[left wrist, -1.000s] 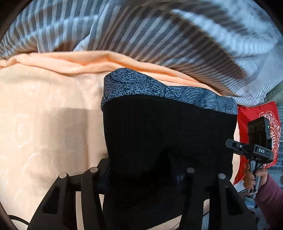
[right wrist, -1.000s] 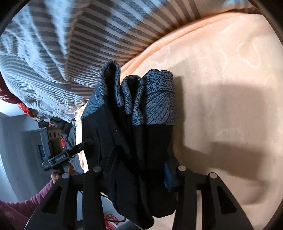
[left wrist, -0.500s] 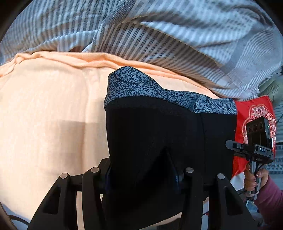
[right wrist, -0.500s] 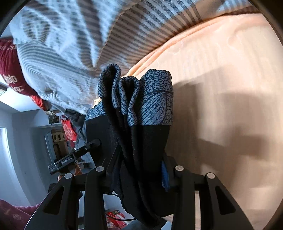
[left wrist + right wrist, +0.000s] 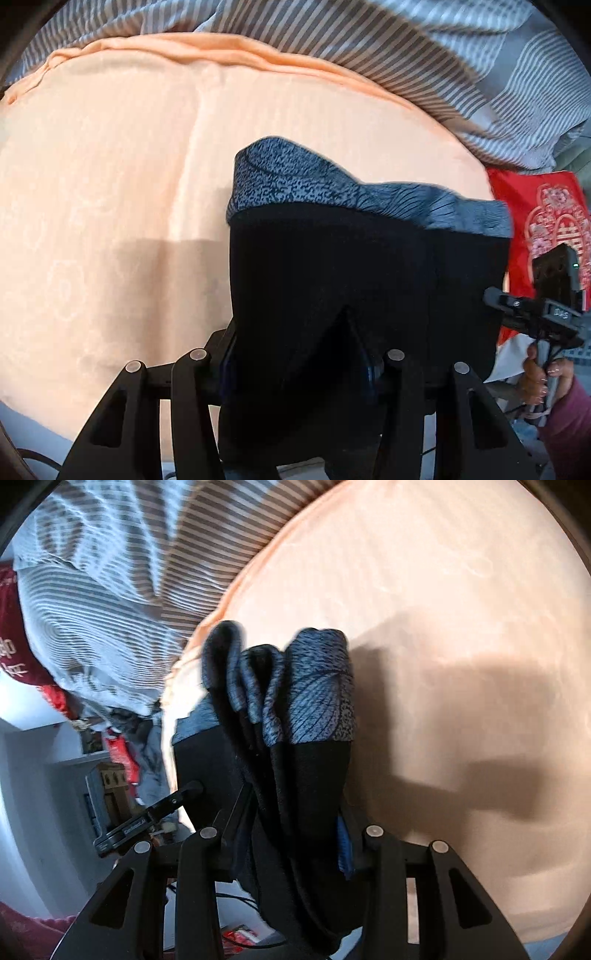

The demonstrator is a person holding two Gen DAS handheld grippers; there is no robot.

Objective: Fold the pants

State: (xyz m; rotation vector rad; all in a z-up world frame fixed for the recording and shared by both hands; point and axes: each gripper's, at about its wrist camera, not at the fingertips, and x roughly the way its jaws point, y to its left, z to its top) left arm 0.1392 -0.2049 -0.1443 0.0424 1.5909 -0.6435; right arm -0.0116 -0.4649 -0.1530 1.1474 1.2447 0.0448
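Above the peach-coloured textured bedspread (image 5: 110, 192), black fabric pants with a grey patterned waistband (image 5: 362, 280) hang folded, gripped by left claw (image 5: 299, 354) and right claw (image 5: 291, 834) alike.

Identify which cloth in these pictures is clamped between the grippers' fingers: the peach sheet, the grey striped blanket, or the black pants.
The black pants with the grey patterned band; the other cloths lie beneath, ungripped.
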